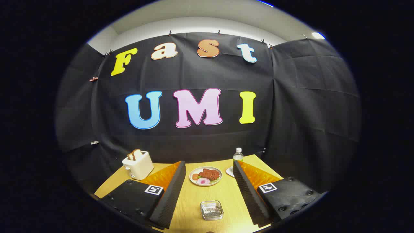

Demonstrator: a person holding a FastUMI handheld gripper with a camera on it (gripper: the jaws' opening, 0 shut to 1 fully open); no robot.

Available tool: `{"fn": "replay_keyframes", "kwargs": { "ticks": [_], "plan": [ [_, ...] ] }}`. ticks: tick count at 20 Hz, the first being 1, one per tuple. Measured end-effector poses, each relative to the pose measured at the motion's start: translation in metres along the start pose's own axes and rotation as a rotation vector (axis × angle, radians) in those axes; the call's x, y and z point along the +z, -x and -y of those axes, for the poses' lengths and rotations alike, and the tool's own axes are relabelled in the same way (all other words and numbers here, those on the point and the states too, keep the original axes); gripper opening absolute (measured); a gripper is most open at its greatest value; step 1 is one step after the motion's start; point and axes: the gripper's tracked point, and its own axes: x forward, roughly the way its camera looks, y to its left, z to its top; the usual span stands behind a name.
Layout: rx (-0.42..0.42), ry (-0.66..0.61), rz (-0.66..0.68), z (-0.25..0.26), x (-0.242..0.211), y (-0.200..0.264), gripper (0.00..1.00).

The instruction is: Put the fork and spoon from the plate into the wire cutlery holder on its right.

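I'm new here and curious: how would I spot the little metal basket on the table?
On the wooden table, look between the open gripper's two black fingers. Nearer than the plate of food sits a small square wire basket, shiny and see-through, unlike the cream toaster or bottle.

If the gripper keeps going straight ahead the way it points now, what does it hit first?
Probably the small wire holder lying between the open gripper's fingers; beyond it sits the plate of food. Depth is hard to judge.

Partly hidden tabletop items

The right finger (249, 191) covers the bottle's (238, 157) base and a white dish (229, 171); plate (205, 176) contents too small to tell.
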Motion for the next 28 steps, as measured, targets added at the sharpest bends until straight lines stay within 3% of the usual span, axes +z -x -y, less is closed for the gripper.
{"fn": "replay_keyframes", "kwargs": {
  "ticks": [17, 25, 28],
  "plan": [
    [-0.011, 0.006, -0.068, -0.020, -0.022, -0.006, 0.92],
    [-0.060, -0.001, -0.087, -0.030, -0.039, -0.010, 0.92],
    [-0.016, 0.023, -0.119, -0.056, -0.058, -0.010, 0.92]
  ]
}}
